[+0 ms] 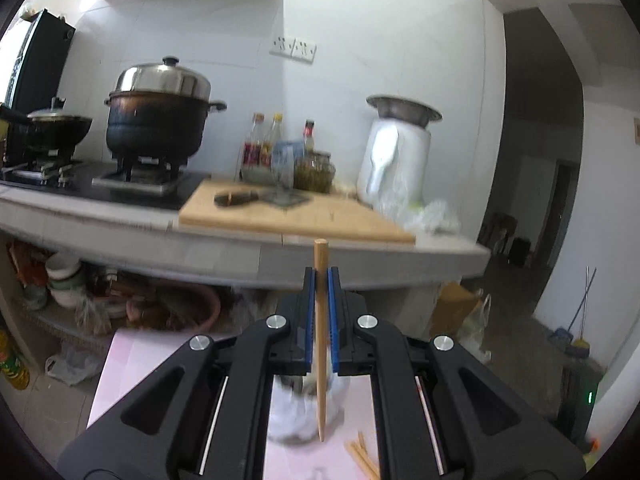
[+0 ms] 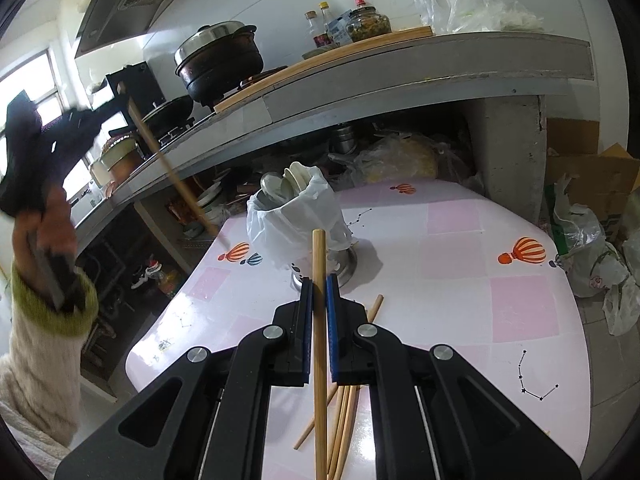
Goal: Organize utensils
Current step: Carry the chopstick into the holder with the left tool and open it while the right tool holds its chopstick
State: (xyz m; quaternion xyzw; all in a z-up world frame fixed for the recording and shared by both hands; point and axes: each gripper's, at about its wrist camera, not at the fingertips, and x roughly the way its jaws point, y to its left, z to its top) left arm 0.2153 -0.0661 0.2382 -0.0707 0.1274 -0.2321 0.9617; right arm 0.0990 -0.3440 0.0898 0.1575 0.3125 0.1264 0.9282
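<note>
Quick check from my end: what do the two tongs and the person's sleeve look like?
Both tongs, left and right, are matte black with blue pads and round silver bolts. The sleeve is cream fuzzy knit with a yellow-green cuff.

Each tool clamps one upright wooden chopstick, loose chopsticks lying below the right tool, bagged holder ahead.

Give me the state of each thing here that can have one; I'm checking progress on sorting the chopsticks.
Left hand-held gripper: shut on one chopstick, lifted.
Right hand-held gripper: shut on another chopstick.
Loose chopsticks: lying on the pink table, not yet sorted.
Utensil holder: upright, bag-lined, holding spoons.
Steamer pot: lid on.
</note>
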